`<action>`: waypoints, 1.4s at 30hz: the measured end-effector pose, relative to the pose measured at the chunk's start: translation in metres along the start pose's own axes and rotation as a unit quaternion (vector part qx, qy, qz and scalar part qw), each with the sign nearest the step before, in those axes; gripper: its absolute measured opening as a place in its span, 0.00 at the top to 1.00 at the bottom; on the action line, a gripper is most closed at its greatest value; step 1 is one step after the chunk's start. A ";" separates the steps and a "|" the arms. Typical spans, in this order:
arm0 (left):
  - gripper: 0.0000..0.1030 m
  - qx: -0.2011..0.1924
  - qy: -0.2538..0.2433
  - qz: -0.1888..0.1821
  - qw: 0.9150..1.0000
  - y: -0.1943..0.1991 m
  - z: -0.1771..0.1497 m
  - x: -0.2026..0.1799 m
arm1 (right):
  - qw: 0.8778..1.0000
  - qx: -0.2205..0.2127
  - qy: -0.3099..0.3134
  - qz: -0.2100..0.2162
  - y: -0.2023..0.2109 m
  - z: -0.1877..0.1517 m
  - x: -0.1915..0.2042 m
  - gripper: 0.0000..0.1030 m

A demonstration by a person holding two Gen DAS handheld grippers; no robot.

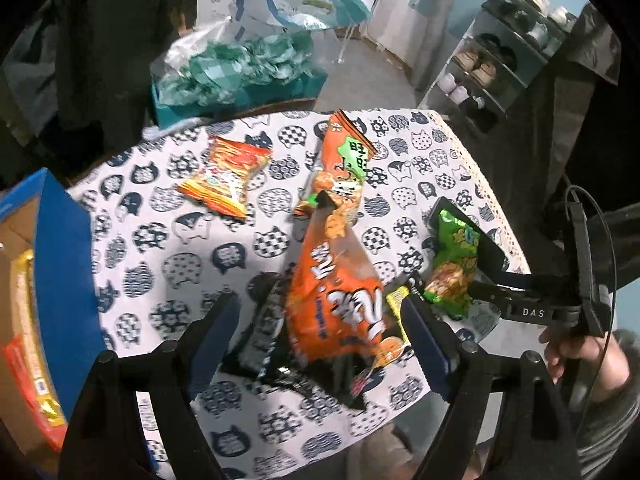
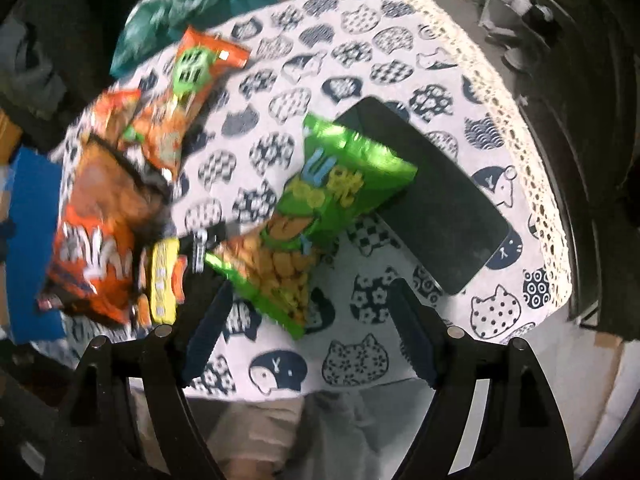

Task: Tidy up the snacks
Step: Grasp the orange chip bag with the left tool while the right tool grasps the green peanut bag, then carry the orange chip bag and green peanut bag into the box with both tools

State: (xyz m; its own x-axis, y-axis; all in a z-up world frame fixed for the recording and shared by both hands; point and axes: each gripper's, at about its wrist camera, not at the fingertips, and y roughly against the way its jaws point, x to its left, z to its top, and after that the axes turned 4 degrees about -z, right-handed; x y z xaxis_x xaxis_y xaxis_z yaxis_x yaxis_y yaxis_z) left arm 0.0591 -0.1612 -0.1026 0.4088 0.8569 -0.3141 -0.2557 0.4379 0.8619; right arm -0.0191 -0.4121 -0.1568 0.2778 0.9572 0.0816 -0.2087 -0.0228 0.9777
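Bench (image 1: 168,184) with scattered snacks, a box (image 1: 60,256) at its left edge. The left gripper (image 1: 320,336) hangs with fingers spread wide around the large orange bag (image 1: 336,300); it should close squarely on the bag's middle. The right gripper (image 2: 310,320), also spread and empty, faces the green bag (image 2: 320,208) lying partly over a phone (image 2: 436,208).

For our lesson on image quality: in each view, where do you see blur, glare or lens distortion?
Left wrist view: fisheye bends the table edge and darkens the corners; the large orange snack bag shows a pale glare patch; fairly sharp overall. Right wrist view: motion blur smears the orange bags at left, while the green snack bag carries bright sheen and the phone stays clearer.
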 end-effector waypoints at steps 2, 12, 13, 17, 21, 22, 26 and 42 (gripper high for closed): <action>0.18 0.009 0.009 -0.008 1.000 -0.010 0.004 -0.002 | 1.000 -0.004 -0.016 -0.004 -0.002 0.007 -0.003 0.23; 0.18 0.050 -0.014 0.007 0.999 -0.057 0.009 -0.012 | 0.998 -0.001 -0.059 0.002 -0.026 0.029 -0.005 0.23; 0.18 0.057 -0.015 0.007 0.998 -0.062 0.008 -0.013 | 0.998 0.001 -0.058 0.001 -0.029 0.030 -0.004 0.23; 0.18 0.077 -0.032 0.024 0.996 -0.079 0.003 -0.015 | 0.999 -0.001 -0.049 -0.011 -0.039 0.037 0.003 0.23; 0.18 0.092 -0.045 0.030 0.994 -0.093 -0.003 -0.016 | 0.999 -0.002 -0.025 -0.035 -0.047 0.041 0.014 0.23; 0.18 0.096 -0.046 0.032 0.994 -0.096 -0.004 -0.015 | 0.999 0.000 -0.016 -0.039 -0.049 0.042 0.018 0.23; 0.21 0.111 -0.063 0.038 0.991 -0.105 -0.010 -0.016 | 0.999 0.003 0.017 -0.046 -0.057 0.042 0.032 0.26; 0.46 0.068 -0.128 0.067 0.987 -0.089 -0.007 -0.019 | 0.989 -0.018 0.117 -0.084 -0.046 0.033 0.057 0.67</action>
State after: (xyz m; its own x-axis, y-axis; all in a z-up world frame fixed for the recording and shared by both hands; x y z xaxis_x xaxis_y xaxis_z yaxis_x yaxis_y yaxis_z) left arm 0.0675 -0.2143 -0.1760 0.5921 0.7999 -0.0979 -0.2098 0.2703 0.9396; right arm 0.0377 -0.3660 -0.1912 0.0869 0.9874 -0.1324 -0.2133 0.1483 0.9657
